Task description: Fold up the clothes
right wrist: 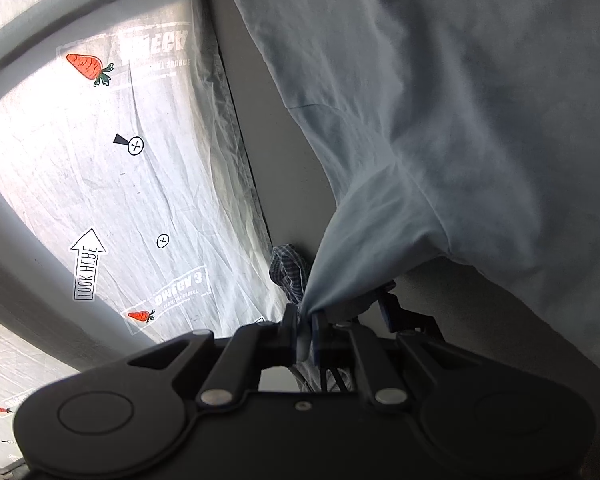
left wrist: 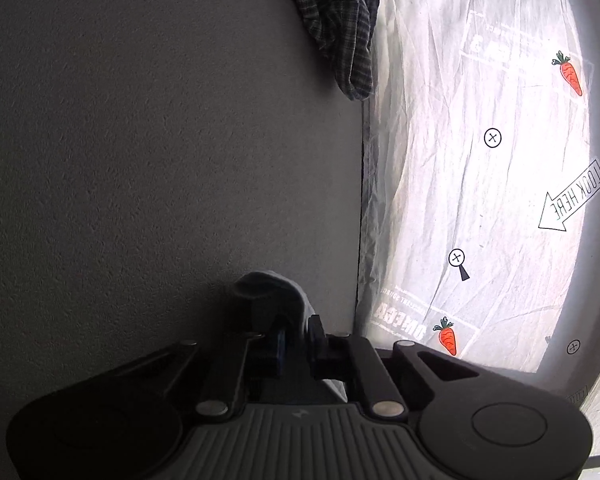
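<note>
A pale blue garment (right wrist: 440,100) hangs spread across the right wrist view, over a grey surface (right wrist: 284,168). My right gripper (right wrist: 306,326) is shut on a bunched corner of it. My left gripper (left wrist: 296,340) is shut on another fold of pale blue cloth (left wrist: 276,288), low over the grey surface (left wrist: 160,140). A dark plaid shirt (left wrist: 340,20) lies crumpled at the far edge of the surface; it also shows in the right wrist view (right wrist: 290,272), just behind my right gripper.
A wrinkled white sheet (left wrist: 480,160) printed with carrots, crossed circles and a "LOOK HERE" arrow (left wrist: 572,200) lies beside the grey surface. The same sheet (right wrist: 120,180) fills the left of the right wrist view.
</note>
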`<state>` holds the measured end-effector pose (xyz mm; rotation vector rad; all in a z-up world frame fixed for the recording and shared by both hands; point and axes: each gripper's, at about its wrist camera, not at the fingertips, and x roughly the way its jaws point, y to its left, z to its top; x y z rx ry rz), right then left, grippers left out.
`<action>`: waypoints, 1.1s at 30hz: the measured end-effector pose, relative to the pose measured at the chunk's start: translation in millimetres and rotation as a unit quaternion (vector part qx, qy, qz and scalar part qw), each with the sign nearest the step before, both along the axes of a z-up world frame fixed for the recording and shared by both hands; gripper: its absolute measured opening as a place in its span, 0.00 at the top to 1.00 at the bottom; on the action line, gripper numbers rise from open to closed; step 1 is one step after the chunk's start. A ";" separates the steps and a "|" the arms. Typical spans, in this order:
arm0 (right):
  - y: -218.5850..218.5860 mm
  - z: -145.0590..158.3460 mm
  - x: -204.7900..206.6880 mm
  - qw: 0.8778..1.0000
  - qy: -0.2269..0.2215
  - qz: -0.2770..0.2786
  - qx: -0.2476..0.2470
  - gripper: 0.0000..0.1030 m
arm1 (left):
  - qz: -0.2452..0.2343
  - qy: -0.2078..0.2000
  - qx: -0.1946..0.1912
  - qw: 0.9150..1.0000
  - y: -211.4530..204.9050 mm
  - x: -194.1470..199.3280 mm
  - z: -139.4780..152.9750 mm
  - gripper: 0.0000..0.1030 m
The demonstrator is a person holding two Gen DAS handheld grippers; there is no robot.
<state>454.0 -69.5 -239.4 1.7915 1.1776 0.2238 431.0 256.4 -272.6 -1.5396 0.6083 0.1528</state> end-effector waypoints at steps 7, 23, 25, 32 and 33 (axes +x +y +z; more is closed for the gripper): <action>6.8 -12.8 -7.2 0.999 0.021 0.032 -0.024 0.94 | -0.039 0.024 0.146 0.988 5.8 22.8 25.7 0.98; 37.3 -64.7 -8.0 0.984 0.079 0.117 -0.109 0.94 | -0.027 0.056 0.183 0.981 51.8 -4.0 13.5 0.99; 36.5 -66.2 -8.6 0.983 0.085 0.117 -0.110 0.93 | -0.031 0.061 0.179 0.981 48.6 -6.7 12.0 0.99; 36.8 -64.2 -13.8 0.982 0.094 0.124 -0.108 0.84 | -0.049 0.072 0.184 0.979 43.1 -24.6 18.9 0.99; 37.0 -62.3 -14.3 0.981 0.094 0.127 -0.111 0.80 | -0.052 0.072 0.187 0.978 42.3 -27.4 21.5 0.99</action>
